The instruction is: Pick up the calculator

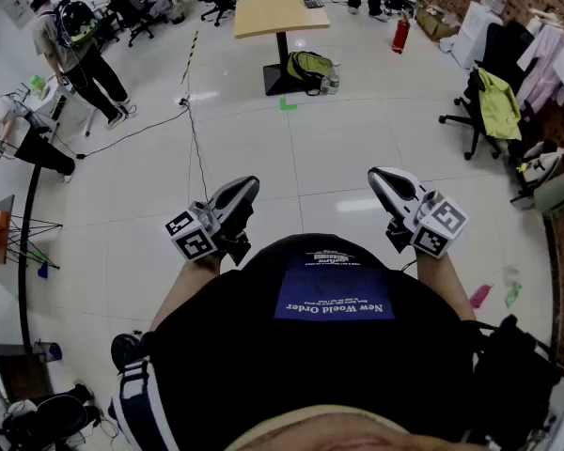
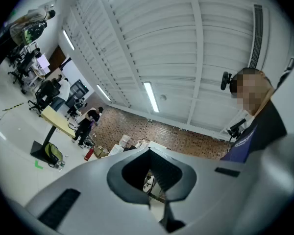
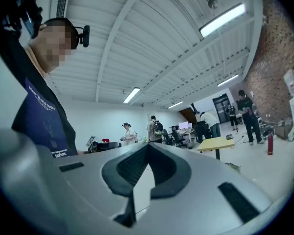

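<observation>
My left gripper (image 1: 246,188) and right gripper (image 1: 378,175) are both closed and empty, smooth grey plastic shells. Flat dark calculator (image 1: 312,1) lies far off on the squarish wooden counter (image 1: 268,19), with glossy tiled floor (image 1: 357,148) between.

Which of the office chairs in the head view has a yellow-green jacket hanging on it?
The black chair at the right side of the floor: a yellow-green jacket hangs over its back. The chairs at the top left carry none.
</observation>
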`<move>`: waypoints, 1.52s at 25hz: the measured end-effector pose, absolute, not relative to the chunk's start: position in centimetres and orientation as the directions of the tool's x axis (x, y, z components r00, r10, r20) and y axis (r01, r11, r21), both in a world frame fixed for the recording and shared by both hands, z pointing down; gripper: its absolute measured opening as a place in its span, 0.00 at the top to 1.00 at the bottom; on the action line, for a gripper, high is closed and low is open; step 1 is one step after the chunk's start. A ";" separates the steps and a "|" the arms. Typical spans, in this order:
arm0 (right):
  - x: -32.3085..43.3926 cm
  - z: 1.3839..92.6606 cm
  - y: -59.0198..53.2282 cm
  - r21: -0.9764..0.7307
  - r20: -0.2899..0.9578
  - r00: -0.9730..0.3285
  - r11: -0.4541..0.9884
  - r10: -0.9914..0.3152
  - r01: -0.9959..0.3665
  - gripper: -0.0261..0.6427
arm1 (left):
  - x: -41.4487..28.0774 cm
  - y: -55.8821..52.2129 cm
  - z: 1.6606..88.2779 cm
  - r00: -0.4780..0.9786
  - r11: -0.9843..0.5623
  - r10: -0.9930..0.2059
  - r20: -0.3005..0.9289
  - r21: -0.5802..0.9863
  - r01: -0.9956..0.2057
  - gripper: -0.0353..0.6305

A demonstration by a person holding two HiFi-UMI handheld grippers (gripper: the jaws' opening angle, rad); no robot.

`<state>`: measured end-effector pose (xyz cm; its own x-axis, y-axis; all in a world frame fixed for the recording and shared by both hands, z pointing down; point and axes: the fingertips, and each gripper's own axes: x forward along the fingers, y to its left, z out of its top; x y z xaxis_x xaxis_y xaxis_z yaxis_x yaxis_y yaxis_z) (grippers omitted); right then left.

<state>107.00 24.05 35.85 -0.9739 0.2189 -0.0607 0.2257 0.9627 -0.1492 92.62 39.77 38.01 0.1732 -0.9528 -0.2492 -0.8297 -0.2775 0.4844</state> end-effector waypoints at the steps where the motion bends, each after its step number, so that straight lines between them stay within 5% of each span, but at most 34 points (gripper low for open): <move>1: 107.5 35.9 23.6 -0.150 -0.059 -0.974 0.963 0.219 0.226 0.98 | 93.1 39.2 38.1 0.175 -0.280 -0.952 -0.250 0.487 -0.828 0.96; 10: 111.0 37.7 20.0 -0.158 -0.019 -0.970 0.957 0.242 0.242 0.99 | 97.2 34.4 39.9 0.178 -0.276 -0.957 -0.229 0.526 -0.805 0.96; 19: 104.6 39.4 22.3 -0.192 0.021 -0.953 0.937 0.301 0.291 0.99 | 92.4 37.3 41.0 0.124 -0.231 -0.967 -0.224 0.552 -0.801 0.96; 38: 69.2 36.4 41.2 -0.197 0.009 -0.889 0.872 0.459 0.448 0.99 | 57.9 60.6 39.3 -0.147 0.022 -0.961 -0.233 0.465 -0.885 0.96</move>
<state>69.24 41.24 36.41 -0.8886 0.4587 0.0092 0.4481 0.8720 -0.1968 57.89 60.56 39.27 -0.1466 -0.9613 -0.2331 -0.8852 0.0223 0.4647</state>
